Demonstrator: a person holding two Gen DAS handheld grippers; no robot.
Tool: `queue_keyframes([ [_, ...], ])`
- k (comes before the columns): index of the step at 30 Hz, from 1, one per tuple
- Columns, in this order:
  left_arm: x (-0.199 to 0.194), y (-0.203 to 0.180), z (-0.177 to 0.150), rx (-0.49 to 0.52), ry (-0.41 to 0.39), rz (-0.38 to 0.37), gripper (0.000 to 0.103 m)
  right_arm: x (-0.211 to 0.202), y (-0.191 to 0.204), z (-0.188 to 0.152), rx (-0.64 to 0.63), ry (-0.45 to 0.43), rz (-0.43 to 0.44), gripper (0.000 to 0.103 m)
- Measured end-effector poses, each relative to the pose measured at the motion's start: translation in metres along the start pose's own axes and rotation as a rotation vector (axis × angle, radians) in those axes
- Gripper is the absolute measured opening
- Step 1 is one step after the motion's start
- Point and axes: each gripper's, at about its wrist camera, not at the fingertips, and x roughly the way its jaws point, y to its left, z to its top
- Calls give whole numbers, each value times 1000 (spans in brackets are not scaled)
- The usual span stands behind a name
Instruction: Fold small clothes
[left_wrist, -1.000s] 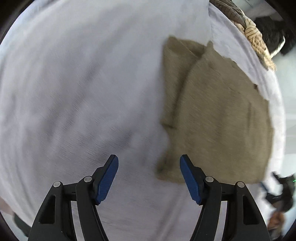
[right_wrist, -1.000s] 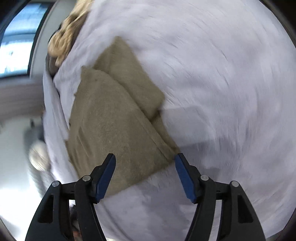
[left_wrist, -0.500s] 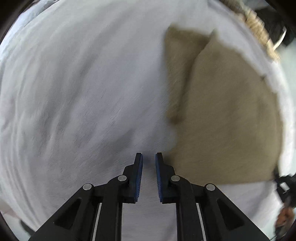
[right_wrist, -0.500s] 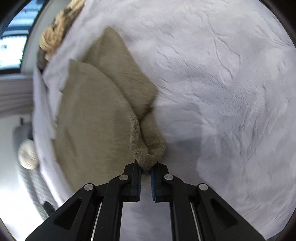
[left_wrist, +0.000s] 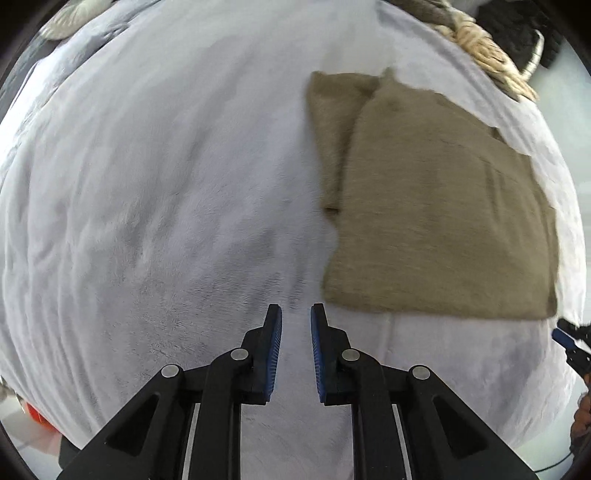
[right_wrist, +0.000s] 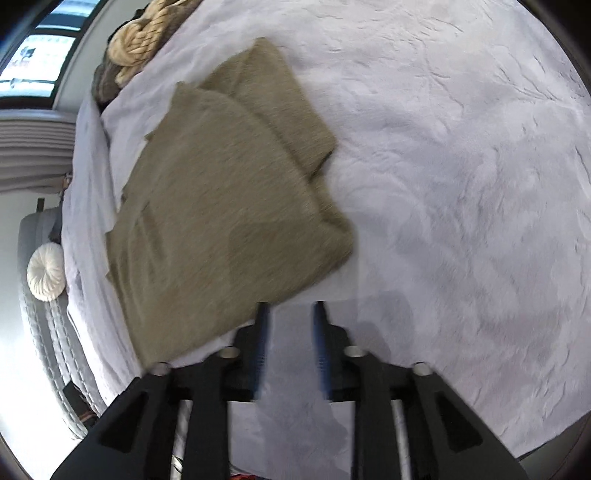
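My right gripper (right_wrist: 289, 306) has just let go: half a second ago its jaws were pinched on the near corner of the olive-brown garment (right_wrist: 229, 206), lifting a little bunch of cloth, and now they stand slightly apart with nothing between them, hanging above the pale grey blanket (right_wrist: 461, 184) just off the garment's near edge. The corner has dropped flat again, so the garment lies in one neat folded slab with a narrower folded flap (left_wrist: 334, 122) showing under its far side. My left gripper (left_wrist: 296, 310) was wide open a second ago, then nearly closed; now its jaws are a narrow gap apart and empty, over bare blanket (left_wrist: 166, 184) just beside the garment's (left_wrist: 443, 221) near-left corner. The garment itself sits toward the far edge of the bed, near a coiled rope-like bundle (right_wrist: 142, 44) at the blanket's rim. I read this as a fold just finished and smoothed: both claws are free, the piece looks compact and square, and what remains is probably one last fold or setting it aside.
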Motion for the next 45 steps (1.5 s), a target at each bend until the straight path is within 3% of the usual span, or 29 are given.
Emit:
queue_keyframes([
  [1,-2,-2,0,4,3,-9,49,-1,4,-4,-5,2,9,56],
  [2,-6,-6,-3,3,-2,-17,93,0,10,-8,-13,5,20,56],
  [3,-12,-8,-5,2,-35,-16,103,1,15,-12,-22,9,25,56],
  [5,-22,-16,-7,27,-82,-3,103,4,27,-20,-47,23,27,57],
  [7,-23,-26,-5,42,-76,2,103,6,34,-27,-61,33,33,69],
  [11,-32,-23,-7,60,-90,19,103,10,56,-41,-115,41,29,81],
  [17,-24,-21,-10,23,-32,57,103,17,88,-57,-207,44,18,82],
  [22,-16,-13,-13,33,-6,39,103,30,107,-69,-247,63,34,83],
  [26,-12,-3,-15,22,1,10,103,54,128,-81,-279,129,82,83],
  [29,-10,12,-12,-11,-19,34,103,78,147,-91,-301,185,111,83],
  [34,2,35,-4,-61,-26,25,103,125,168,-98,-231,245,221,83],
  [39,13,49,9,-88,-46,1,103,165,167,-96,-87,232,303,82],
  [41,14,50,14,-95,-65,-19,103,177,159,-93,9,221,366,49],
  [42,14,50,16,-91,-78,-28,103,179,158,-93,15,222,379,14],
  [45,22,41,20,-45,-104,-32,103,192,163,-99,-61,256,289,12],
])
